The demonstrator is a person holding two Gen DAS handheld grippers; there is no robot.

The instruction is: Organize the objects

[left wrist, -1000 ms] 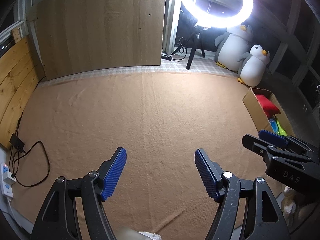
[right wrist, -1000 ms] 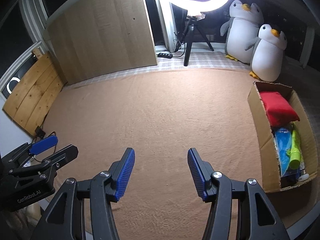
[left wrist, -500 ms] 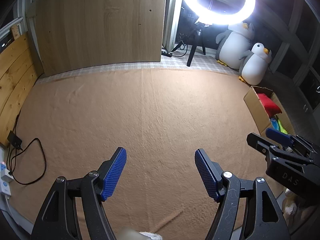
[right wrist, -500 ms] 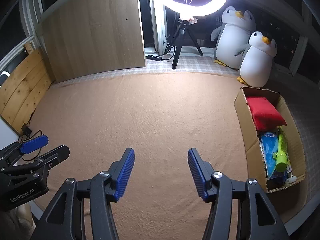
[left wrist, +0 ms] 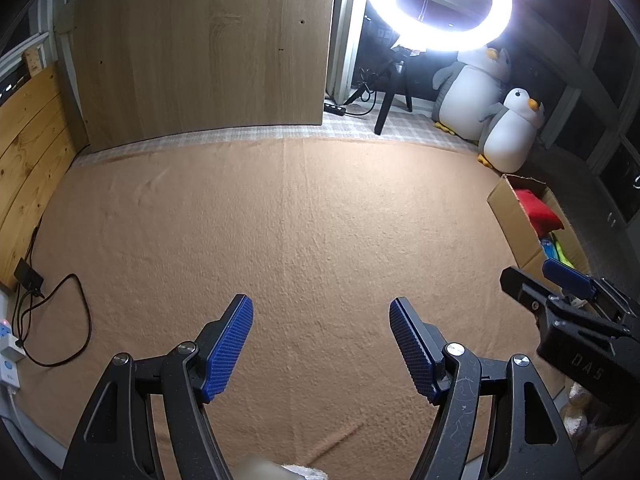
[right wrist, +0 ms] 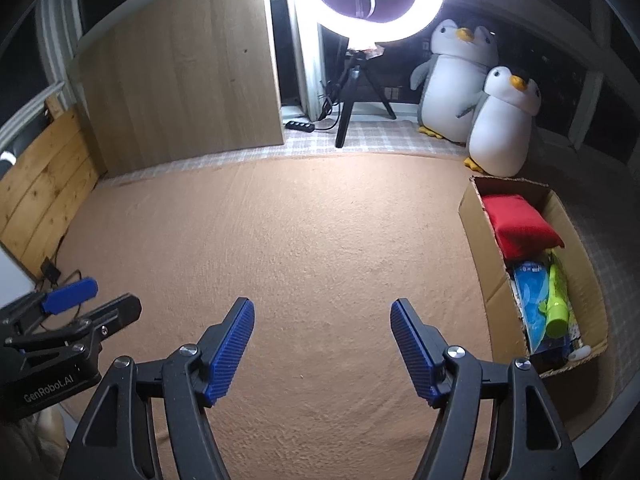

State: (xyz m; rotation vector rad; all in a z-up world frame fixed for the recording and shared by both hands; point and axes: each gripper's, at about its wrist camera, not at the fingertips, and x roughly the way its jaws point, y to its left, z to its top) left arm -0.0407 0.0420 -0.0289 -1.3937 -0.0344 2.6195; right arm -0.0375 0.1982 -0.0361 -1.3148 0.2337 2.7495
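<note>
My left gripper [left wrist: 320, 308] hangs open over bare tan carpet [left wrist: 304, 232] with nothing between its blue pads. My right gripper [right wrist: 322, 308] hovers over the same carpet; its jaws are opening and nothing is between them. An open cardboard box [right wrist: 472, 216] stands at the carpet's right edge. It holds a red cushion [right wrist: 520, 224], a blue packet [right wrist: 532, 300] and a green toy [right wrist: 558, 304]. The left wrist view also shows the box [left wrist: 516, 216], beyond the right gripper [left wrist: 528, 270]. The left gripper [right wrist: 116, 296] appears at the lower left of the right wrist view.
A lit ring light on a tripod [right wrist: 352, 92] and two plush penguins [right wrist: 500, 136] stand on the checked mat behind the carpet. A wooden board [left wrist: 200, 52] leans at the back left. A black cable [left wrist: 76, 320] and a white power strip [left wrist: 8, 360] lie at the left edge.
The right gripper's jaws have spread wider, and its view has swung so the box sits further into the frame. The left gripper has kept still.
</note>
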